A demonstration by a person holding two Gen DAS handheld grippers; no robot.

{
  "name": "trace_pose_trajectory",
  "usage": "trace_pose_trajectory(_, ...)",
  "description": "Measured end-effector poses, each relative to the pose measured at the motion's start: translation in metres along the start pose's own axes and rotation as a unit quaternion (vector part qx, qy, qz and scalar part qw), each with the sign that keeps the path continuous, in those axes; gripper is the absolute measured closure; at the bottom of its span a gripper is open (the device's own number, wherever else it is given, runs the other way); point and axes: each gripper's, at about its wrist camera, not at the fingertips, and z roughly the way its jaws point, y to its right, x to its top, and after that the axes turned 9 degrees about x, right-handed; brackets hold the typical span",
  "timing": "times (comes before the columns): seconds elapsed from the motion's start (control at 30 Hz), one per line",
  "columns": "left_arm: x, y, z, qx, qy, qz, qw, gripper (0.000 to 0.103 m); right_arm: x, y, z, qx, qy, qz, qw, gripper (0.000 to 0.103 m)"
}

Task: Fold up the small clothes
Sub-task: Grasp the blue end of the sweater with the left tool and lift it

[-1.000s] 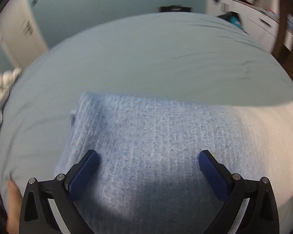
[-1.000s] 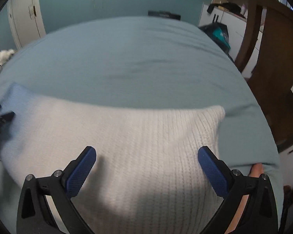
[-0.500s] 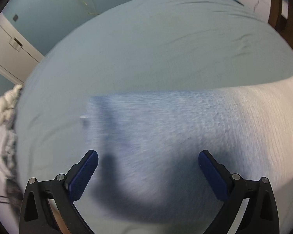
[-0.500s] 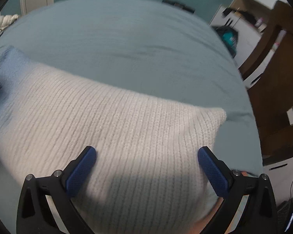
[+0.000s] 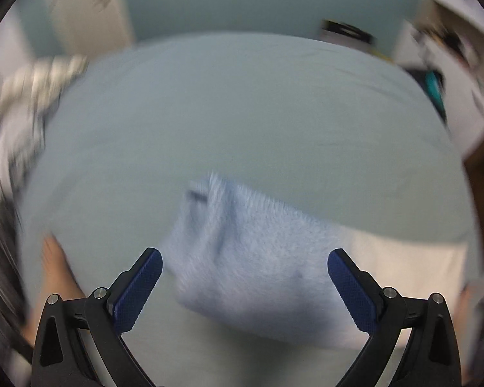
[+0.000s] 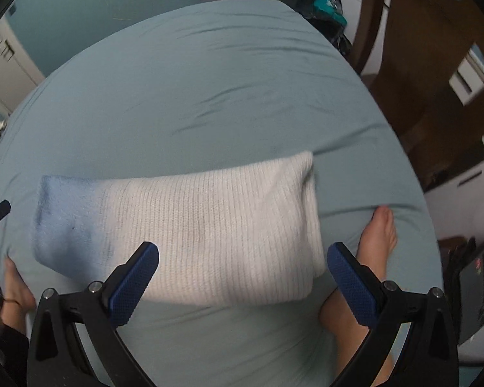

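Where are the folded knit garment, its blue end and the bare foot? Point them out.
Folded knit garment (image 6: pixel 209 225): right wrist view, on its white ribbed middle.
Blue end (image 6: pixel 58 219): right wrist view, on the blue patch at the garment's left edge.
Bare foot (image 6: pixel 379 235): right wrist view, on the top of the foot.

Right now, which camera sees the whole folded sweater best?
The right wrist view: the folded sweater is sharp there, showing both its blue end and its white end on the bed. The left wrist view is blurred, showing mostly the blue end.
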Motion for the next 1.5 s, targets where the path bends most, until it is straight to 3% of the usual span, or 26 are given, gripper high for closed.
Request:
trace_pose_trajectory(0.07,-0.013,-0.026,0.017,-0.049,-0.039,-0.082,0.9947,0.000,-0.006,0.000,0.008,0.020,-0.002,0.009,1.000,0.001)
trace_pose_trajectory(0.13,-0.050,-0.049,0.042,-0.091,-0.090,-0.178,0.9757,0.000,-0.013,-0.005,0.020,0.030,-0.012,0.002,0.999,0.001)
trace_pose_trajectory(0.17,-0.063,-0.063,0.058,-0.095,-0.116,-0.221,0.9636,0.000,-0.014,-0.007,0.026,0.032,-0.014,-0.005,0.999,0.001)
trace_pose_trajectory(0.2,-0.084,-0.078,0.078,-0.097,-0.151,-0.282,0.9424,0.000,-0.016,-0.010,0.030,0.033,-0.014,-0.011,0.999,0.001)
trace_pose_trajectory(0.3,-0.128,-0.102,0.105,-0.096,-0.176,-0.400,0.8942,0.000,-0.017,-0.015,0.048,0.047,-0.009,-0.024,0.999,0.001)
trace_pose_trajectory(0.4,-0.143,-0.104,0.120,-0.076,-0.155,-0.428,0.8871,0.000,-0.017,-0.013,0.064,0.060,-0.004,-0.018,0.998,0.001)
trace_pose_trajectory(0.5,-0.144,-0.098,0.124,-0.105,-0.104,-0.450,0.8807,0.000,-0.015,-0.009,0.073,0.071,0.003,-0.001,0.997,0.001)
trace_pose_trajectory(0.57,-0.140,-0.089,0.127,-0.127,-0.086,-0.448,0.8810,0.000,-0.012,-0.008,0.078,0.069,0.010,0.002,0.998,0.001)
trace_pose_trajectory(0.63,-0.132,-0.076,0.133,-0.147,-0.101,-0.433,0.8839,0.000,-0.009,-0.007,0.084,0.071,0.020,0.008,0.997,0.001)
trace_pose_trajectory(0.77,-0.119,-0.060,0.165,-0.226,-0.125,-0.438,0.8612,0.000,-0.007,-0.010,0.099,0.074,0.020,0.013,0.997,0.001)
trace_pose_trajectory(0.83,-0.115,-0.061,0.175,-0.230,-0.137,-0.437,0.8586,0.001,-0.009,-0.016,0.107,0.072,0.018,0.002,0.997,0.001)
trace_pose_trajectory(0.9,-0.112,-0.067,0.170,-0.231,-0.126,-0.450,0.8534,0.021,-0.012,-0.022,0.112,0.063,0.019,-0.012,0.998,0.001)
trace_pose_trajectory(0.97,-0.109,-0.068,0.165,-0.237,-0.122,-0.447,0.8538,0.046,-0.016,-0.025,0.112,0.050,0.031,-0.022,0.998,0.001)
trace_pose_trajectory(1.03,-0.105,-0.065,0.157,-0.243,-0.098,-0.424,0.8670,0.058,-0.019,-0.029,0.114,0.040,0.041,-0.027,0.998,0.001)
trace_pose_trajectory(1.13,-0.104,-0.060,0.124,-0.253,-0.047,-0.405,0.8771,0.061,-0.018,-0.042,0.112,0.022,0.058,-0.036,0.997,0.001)
trace_pose_trajectory(1.27,-0.092,-0.058,0.081,-0.232,0.047,-0.339,0.9105,0.061,-0.020,-0.082,0.091,0.016,0.156,-0.073,0.985,0.001)
trace_pose_trajectory(1.37,-0.095,-0.069,0.055,-0.219,0.106,-0.315,0.9173,0.061,-0.024,-0.115,0.091,0.039,0.193,-0.065,0.978,0.001)
trace_pose_trajectory(1.43,-0.094,-0.080,0.035,-0.198,0.150,-0.289,0.9245,0.061,-0.038,-0.133,0.102,0.057,0.195,-0.035,0.979,0.001)
trace_pose_trajectory(1.5,-0.091,-0.089,0.018,-0.173,0.198,-0.256,0.9302,0.060,-0.055,-0.149,0.119,0.043,0.185,-0.023,0.982,0.001)
